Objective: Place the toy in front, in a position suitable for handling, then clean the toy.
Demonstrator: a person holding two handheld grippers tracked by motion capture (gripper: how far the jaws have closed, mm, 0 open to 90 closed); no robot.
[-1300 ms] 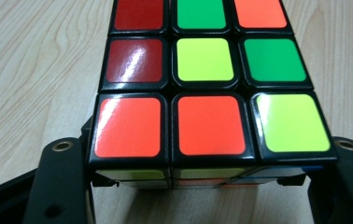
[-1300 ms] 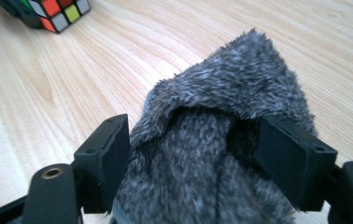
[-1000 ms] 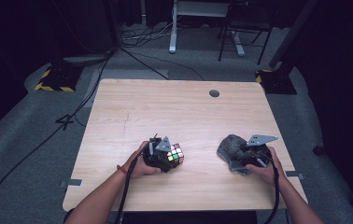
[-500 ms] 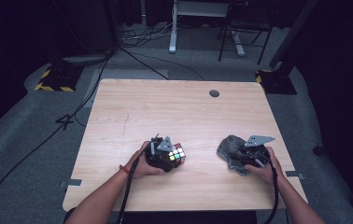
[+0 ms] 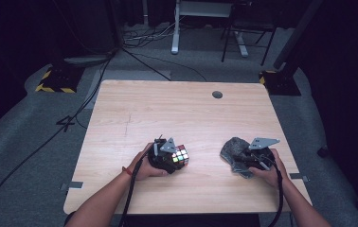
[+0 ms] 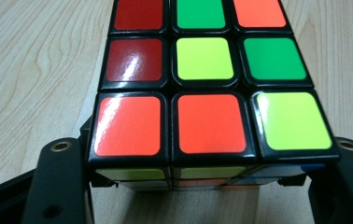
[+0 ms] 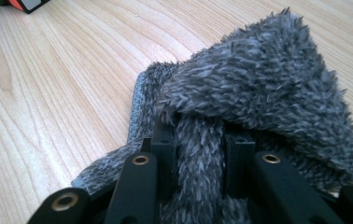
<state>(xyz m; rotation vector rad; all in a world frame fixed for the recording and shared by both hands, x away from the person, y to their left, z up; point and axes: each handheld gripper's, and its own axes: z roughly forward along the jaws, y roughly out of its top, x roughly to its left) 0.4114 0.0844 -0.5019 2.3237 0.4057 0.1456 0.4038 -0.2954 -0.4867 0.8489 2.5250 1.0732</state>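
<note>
From the high view the left hand-held gripper (image 5: 173, 158) clamps a rigid, slick puzzle cube (image 5: 181, 155) near the worktop's (image 5: 167, 109) front edge, its left gripper view showing flat opposite sides gripped, while the right hand-held gripper (image 7: 198, 140), just closing, pinches a soft, light grey fluffy cloth (image 7: 258, 93).

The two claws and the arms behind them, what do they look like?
Both are black. The left claw and the right claw each carry a grey three-cornered plate on top and trail a black cable back along the forearm. Close up, the jaws are flat black bars with brass-ringed screw holes. The forearms are bare, with a red band at the left wrist.
</note>
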